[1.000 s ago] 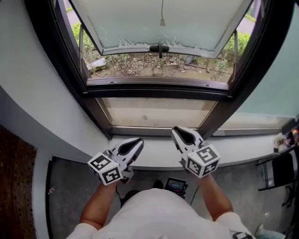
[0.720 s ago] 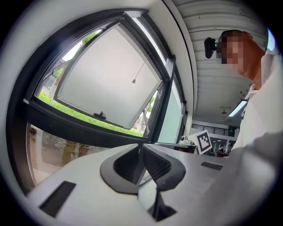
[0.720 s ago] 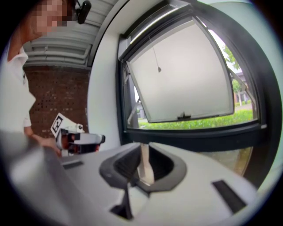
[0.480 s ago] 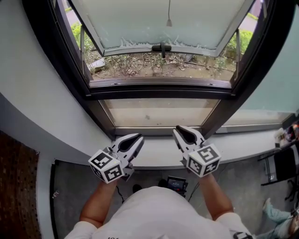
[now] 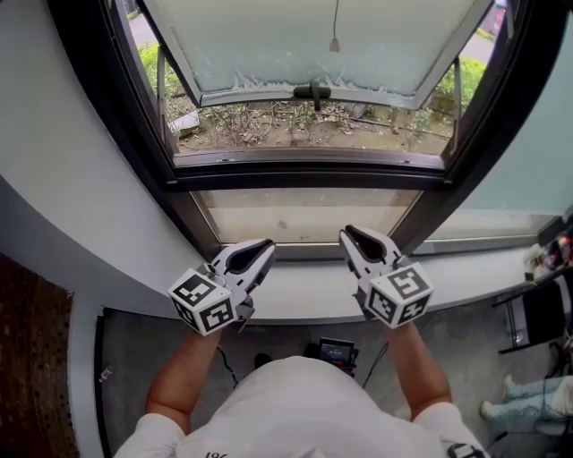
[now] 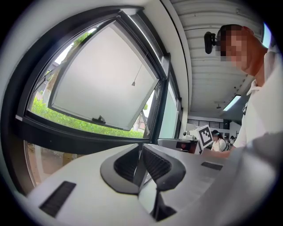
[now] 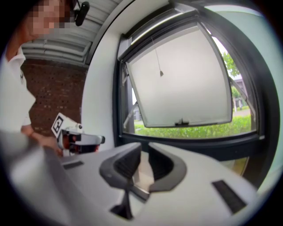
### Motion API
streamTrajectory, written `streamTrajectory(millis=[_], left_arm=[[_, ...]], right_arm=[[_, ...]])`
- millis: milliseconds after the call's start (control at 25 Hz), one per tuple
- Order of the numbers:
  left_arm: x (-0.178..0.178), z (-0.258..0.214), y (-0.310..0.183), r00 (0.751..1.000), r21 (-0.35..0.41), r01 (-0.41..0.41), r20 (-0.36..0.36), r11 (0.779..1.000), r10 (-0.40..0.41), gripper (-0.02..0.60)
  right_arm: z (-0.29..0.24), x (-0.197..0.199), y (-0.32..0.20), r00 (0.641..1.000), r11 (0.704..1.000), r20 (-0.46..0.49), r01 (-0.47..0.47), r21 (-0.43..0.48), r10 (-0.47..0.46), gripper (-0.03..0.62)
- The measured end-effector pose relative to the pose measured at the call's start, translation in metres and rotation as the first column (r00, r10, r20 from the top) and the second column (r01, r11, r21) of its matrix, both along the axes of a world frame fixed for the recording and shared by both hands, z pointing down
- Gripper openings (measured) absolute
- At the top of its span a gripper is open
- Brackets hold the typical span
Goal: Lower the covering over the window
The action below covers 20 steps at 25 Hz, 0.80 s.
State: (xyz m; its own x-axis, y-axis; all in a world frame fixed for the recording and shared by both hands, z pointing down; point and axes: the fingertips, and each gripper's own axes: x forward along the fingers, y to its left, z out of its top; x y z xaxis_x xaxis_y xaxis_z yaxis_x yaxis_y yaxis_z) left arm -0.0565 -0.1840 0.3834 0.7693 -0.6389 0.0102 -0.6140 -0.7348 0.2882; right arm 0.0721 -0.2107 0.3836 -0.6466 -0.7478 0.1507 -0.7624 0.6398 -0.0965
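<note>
Left tongs and right tongs crept toward the window; left stayed pinched shut, right just cracked open, both empty. Pull cord looked light and swingy, so grab its bead.

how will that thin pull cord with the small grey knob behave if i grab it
The thin pull cord hangs free in front of the black-framed window, so it is probably limp and would swing if nudged. Its small grey knob looks light and likely gives a firmer pinch than the cord, which may slip.
</note>
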Motion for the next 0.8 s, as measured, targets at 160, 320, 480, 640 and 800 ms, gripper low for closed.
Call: streamTrajectory(millis=[160,320,480,640,800], left_arm=[[0.0,-0.02,-0.015,1.0,0.048,-0.005,0.014,0.999,0.004,0.037],[-0.001,-0.042,-0.031,1.0,0.093,-0.001,0.02,0.996,-0.001,0.037],[-0.002,-0.061,-0.042,1.0,0.137,0.001,0.026,0.991,-0.005,0.037],[0.0,-0.077,-0.05,0.999,0.177,-0.01,0.052,0.984,0.001,0.037],[0.002,-0.093,-0.058,0.998,0.209,-0.017,0.069,0.978,0.002,0.037]], right_arm=[[-0.022,0.004,-0.014,1.0,0.999,0.0,-0.013,0.04,0.013,0.046],[-0.046,0.006,-0.029,1.0,0.996,0.001,-0.027,0.088,0.027,0.046],[-0.067,0.006,-0.041,0.999,0.99,-0.013,-0.033,0.137,0.035,0.046],[-0.091,0.005,-0.054,0.999,0.981,-0.027,-0.036,0.19,0.042,0.046],[-0.113,0.006,-0.064,0.998,0.971,-0.043,-0.039,0.238,0.05,0.046]])
